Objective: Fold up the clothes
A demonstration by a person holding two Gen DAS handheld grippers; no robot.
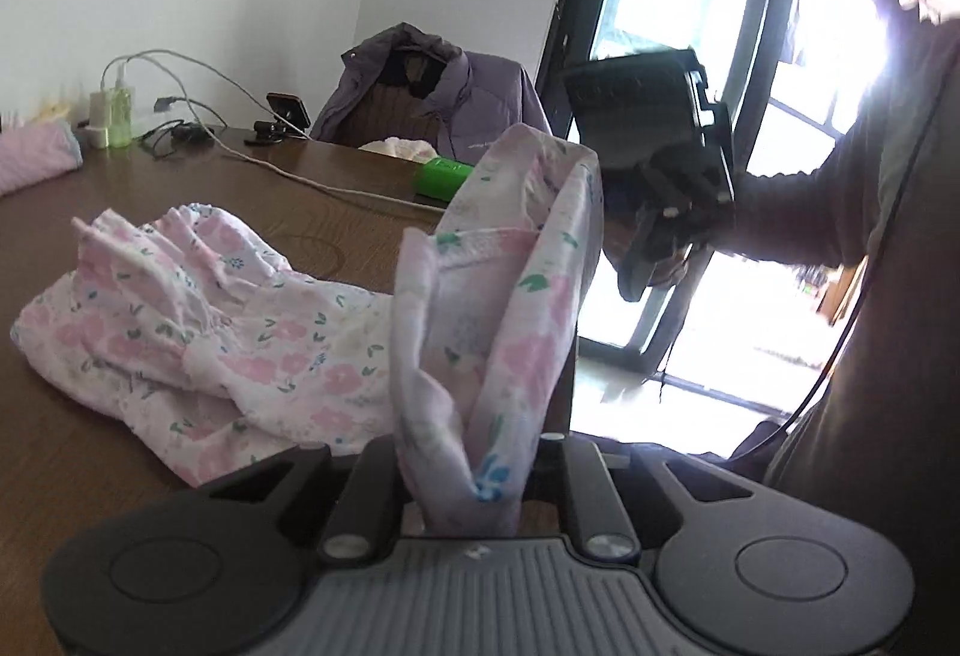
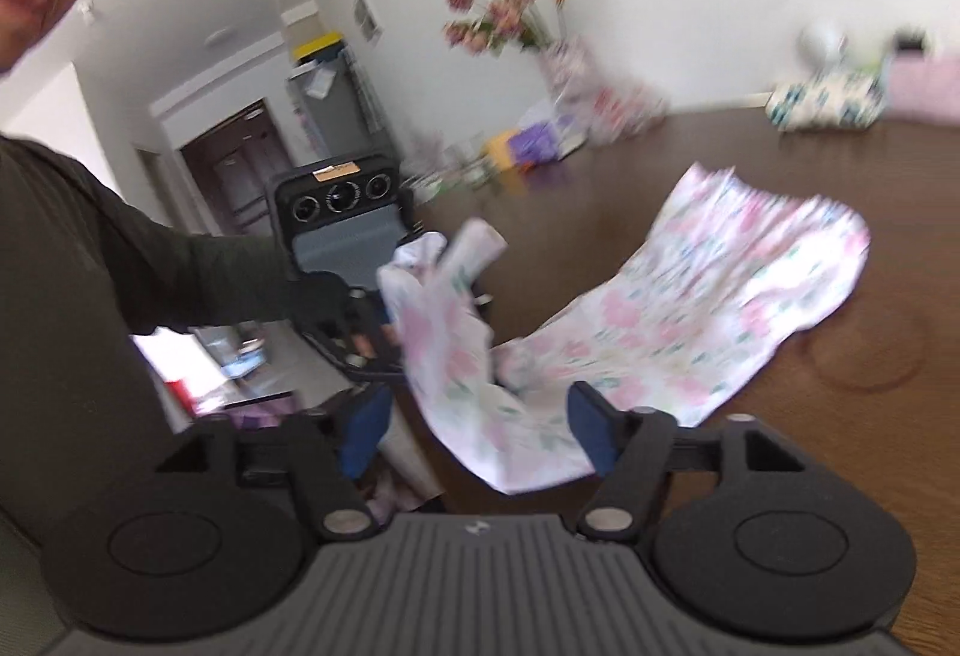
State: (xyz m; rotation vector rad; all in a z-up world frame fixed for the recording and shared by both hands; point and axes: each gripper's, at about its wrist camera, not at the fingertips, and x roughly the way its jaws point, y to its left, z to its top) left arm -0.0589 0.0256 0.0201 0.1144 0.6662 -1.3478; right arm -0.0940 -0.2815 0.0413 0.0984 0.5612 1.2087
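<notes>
A pink floral garment [image 1: 240, 350] lies crumpled on the brown wooden table [image 1: 180, 176]. One end of it rises as a twisted strip into my left gripper [image 1: 465, 470], which is shut on the cloth. In the right wrist view the same garment [image 2: 708, 296] spreads across the table [image 2: 780, 164], with a fold hanging near the table's edge. My right gripper [image 2: 480, 431] stands open, its blue pads [image 2: 591, 431] wide apart on either side of that fold without pressing it. A dark-sleeved arm [image 2: 150, 266] holds the left gripper there, at the garment's raised end.
A purple jacket [image 1: 432, 98] hangs on a chair behind the table. A green object [image 1: 444, 176], a white cable [image 1: 336, 188], a charger with a bottle [image 1: 114, 110] and a phone [image 1: 288, 110] sit at the back. Flowers [image 2: 504, 14] and a patterned box [image 2: 828, 104] stand along the wall.
</notes>
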